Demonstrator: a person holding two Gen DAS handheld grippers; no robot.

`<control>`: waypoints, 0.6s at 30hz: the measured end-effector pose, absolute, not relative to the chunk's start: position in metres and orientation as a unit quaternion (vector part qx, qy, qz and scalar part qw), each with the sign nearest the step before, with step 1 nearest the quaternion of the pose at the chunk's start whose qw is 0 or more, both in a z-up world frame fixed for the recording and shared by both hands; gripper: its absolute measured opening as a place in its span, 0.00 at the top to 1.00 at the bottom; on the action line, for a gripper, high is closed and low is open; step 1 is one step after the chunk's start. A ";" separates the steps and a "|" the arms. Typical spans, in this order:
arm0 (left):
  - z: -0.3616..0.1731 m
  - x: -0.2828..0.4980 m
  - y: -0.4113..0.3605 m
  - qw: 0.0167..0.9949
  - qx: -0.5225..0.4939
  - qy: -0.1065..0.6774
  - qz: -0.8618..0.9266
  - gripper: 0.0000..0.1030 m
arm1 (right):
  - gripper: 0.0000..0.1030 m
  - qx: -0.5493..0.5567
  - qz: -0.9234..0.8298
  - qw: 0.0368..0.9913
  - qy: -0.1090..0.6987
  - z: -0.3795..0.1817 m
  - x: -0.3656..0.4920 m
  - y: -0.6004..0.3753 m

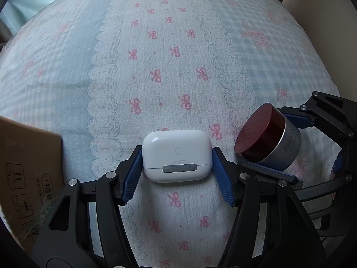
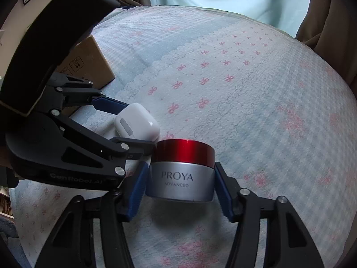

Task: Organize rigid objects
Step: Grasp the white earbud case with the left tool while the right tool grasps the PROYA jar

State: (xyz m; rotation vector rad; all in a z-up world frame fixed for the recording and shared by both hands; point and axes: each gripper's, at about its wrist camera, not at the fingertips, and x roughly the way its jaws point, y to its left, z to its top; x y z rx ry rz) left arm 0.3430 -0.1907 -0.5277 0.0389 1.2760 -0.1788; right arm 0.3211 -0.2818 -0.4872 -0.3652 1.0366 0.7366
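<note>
presently the left gripper [image 1: 177, 156] is clamped on a white earbuds case [image 1: 177, 155] lying on the bow-print bedspread [image 1: 169, 71]. just beside it, the right gripper [image 2: 181, 178] pinches a red-lidded proya cream jar [image 2: 181, 174]. both point steeply downward. a cardboard box [image 1: 24, 169] sits left.

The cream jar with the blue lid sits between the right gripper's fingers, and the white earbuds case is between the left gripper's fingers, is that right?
One detail is off: the cream jar has a red lid, not blue, as the right wrist view shows. The rest holds: it sits between the right gripper fingers, and the white earbuds case is between the left gripper fingers.
</note>
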 end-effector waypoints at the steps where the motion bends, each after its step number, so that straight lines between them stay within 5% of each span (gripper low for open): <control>1: -0.527 0.344 -0.190 0.799 0.015 0.595 -0.086 0.44 | 0.51 -0.174 0.342 0.789 0.480 -0.488 0.322 -0.279; 18: -0.477 0.335 -0.163 0.817 -0.016 0.569 -0.092 0.44 | 0.52 -0.135 0.304 0.803 0.495 -0.457 0.312 -0.287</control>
